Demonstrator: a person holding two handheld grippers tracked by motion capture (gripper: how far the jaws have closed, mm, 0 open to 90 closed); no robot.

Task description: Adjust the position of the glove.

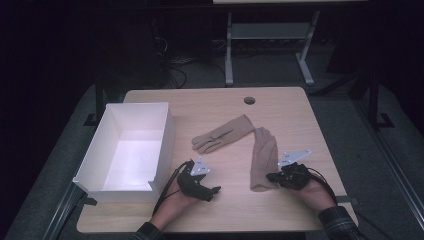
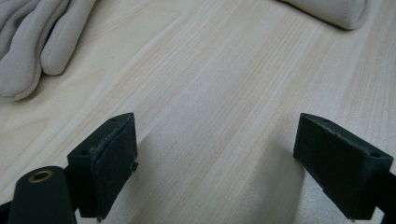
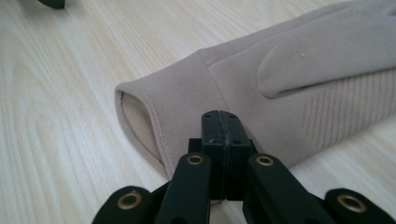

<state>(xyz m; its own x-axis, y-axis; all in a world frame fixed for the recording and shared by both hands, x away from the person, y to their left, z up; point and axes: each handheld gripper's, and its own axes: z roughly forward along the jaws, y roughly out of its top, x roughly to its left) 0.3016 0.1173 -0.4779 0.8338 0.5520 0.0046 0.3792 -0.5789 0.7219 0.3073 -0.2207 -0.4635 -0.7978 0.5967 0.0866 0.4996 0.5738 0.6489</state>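
Two beige gloves lie on the wooden table (image 1: 235, 207). One glove (image 1: 222, 135) lies slantwise at mid-table, and its fingers (image 2: 28, 56) show at the upper left of the left gripper view. The other glove (image 1: 263, 157) lies lengthwise to its right, cuff toward me. My right gripper (image 1: 270, 176) is shut, with its tips (image 3: 221, 116) over that glove's cuff (image 3: 187, 102). The cloth lies flat and none of it shows between the pads. My left gripper (image 1: 216, 190) rests open over bare wood (image 2: 217, 123), short of both gloves.
An open white box (image 1: 107, 125) stands at the table's left side, beside my left hand. A round cable hole (image 1: 249, 100) sits near the far edge. Dark floor, cables and the legs of another desk (image 1: 229, 55) lie beyond the table.
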